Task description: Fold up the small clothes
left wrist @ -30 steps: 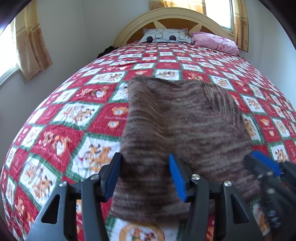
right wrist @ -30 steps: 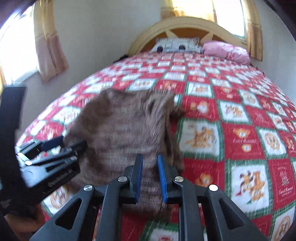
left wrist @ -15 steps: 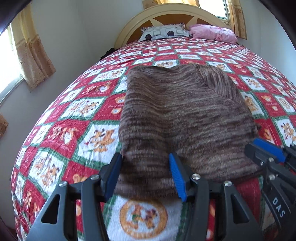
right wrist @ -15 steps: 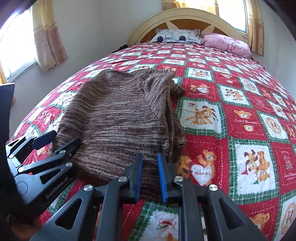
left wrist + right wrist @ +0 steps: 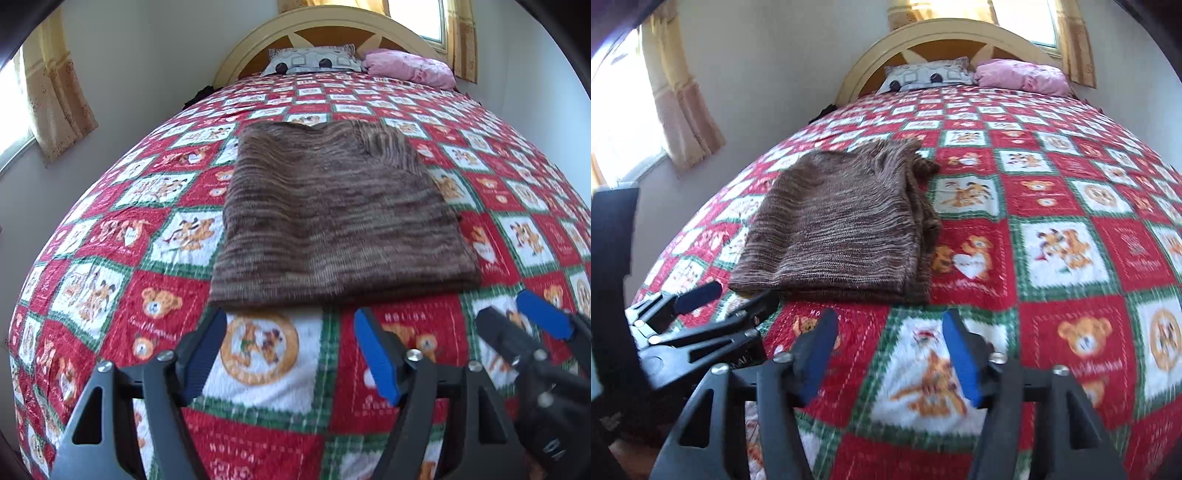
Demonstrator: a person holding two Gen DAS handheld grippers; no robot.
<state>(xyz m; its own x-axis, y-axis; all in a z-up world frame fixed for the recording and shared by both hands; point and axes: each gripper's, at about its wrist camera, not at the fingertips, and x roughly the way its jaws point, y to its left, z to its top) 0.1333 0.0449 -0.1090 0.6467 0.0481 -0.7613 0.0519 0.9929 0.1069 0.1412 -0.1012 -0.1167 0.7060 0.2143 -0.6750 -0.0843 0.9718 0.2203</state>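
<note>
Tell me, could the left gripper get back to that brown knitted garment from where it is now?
Probably yes. The left gripper has just been opening, nothing between its jaws, and the folded brown knitted garment lies right ahead on the teddy-bear quilt. Only bare quilt lies between them.

Both grippers — left gripper (image 5: pixel 290 350), right gripper (image 5: pixel 888 352) — apparently empty, agape

walls: white | headboard (image 5: pixel 332 27): cream arch | curtains (image 5: pixel 55 99): tan | windows: daylight | bed quilt (image 5: pixel 1071 221): red-checked
</note>
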